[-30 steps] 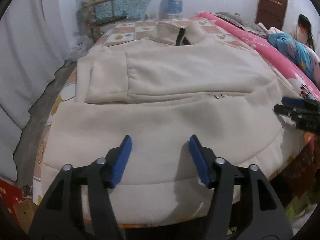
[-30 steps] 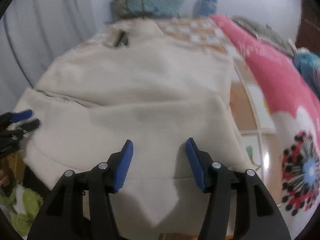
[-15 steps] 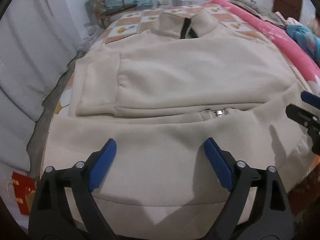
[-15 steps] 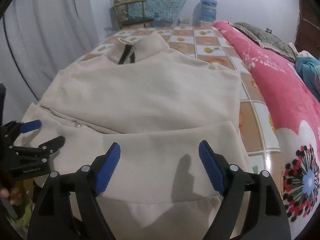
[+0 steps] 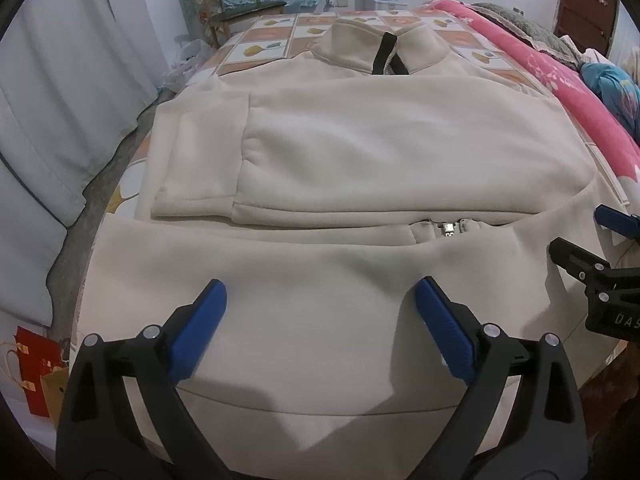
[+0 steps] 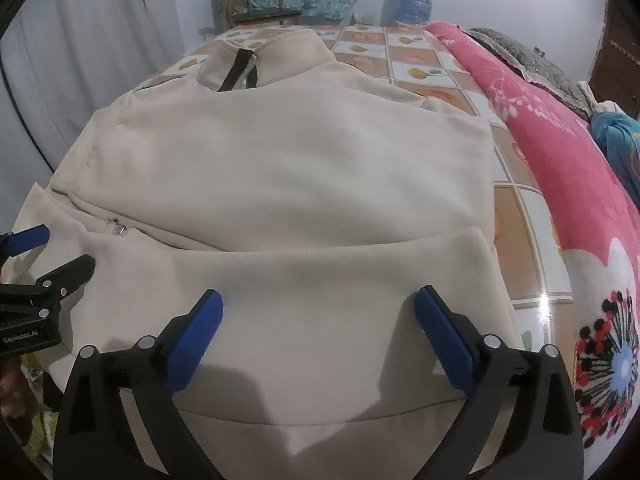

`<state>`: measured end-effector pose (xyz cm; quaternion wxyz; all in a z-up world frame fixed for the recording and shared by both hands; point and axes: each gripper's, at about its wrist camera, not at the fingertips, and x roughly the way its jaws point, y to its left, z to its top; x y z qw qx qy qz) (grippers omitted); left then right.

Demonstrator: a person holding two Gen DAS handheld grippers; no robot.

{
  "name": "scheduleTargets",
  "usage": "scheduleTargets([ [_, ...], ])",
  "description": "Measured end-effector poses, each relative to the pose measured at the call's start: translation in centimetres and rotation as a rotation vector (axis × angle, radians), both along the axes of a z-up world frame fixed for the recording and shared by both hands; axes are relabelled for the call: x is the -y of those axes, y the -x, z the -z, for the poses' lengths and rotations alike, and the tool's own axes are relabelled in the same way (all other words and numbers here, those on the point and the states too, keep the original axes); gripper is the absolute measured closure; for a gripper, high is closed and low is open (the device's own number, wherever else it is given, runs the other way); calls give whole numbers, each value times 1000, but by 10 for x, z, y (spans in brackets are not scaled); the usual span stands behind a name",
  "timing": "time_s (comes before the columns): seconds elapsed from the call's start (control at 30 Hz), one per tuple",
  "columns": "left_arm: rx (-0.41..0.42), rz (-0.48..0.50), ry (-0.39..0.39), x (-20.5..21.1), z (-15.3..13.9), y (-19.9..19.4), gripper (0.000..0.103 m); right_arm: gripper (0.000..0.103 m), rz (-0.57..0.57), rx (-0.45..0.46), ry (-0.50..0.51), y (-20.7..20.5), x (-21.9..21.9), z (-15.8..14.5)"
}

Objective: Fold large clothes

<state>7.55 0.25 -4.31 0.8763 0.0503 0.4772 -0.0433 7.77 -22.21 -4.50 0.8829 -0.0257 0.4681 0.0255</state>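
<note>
The cream fleece zip-collar jacket point(image 5: 360, 152) lies flat on the tile-patterned bed sheet point(image 6: 516, 216), sleeves folded across its chest, while the left gripper point(image 5: 320, 316) and right gripper point(image 6: 318, 316), jaws spread wide and empty, hover side by side over its near hem, seemingly poised to pinch and fold it toward the collar

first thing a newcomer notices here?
The big cream zip-up jacket spread across the tiled tabletop, collar at the far end, both sleeves folded over the chest. Next, the left tool and the right tool, both open, blue pads wide apart above the jacket's near hem. Then the bright pink floral blanket along the right.
</note>
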Motion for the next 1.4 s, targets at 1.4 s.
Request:
scheduleTargets([
  [1.4,96,138,339,-16,-102,-256,29,13,-81,-78,-309,-270,21,-102],
])
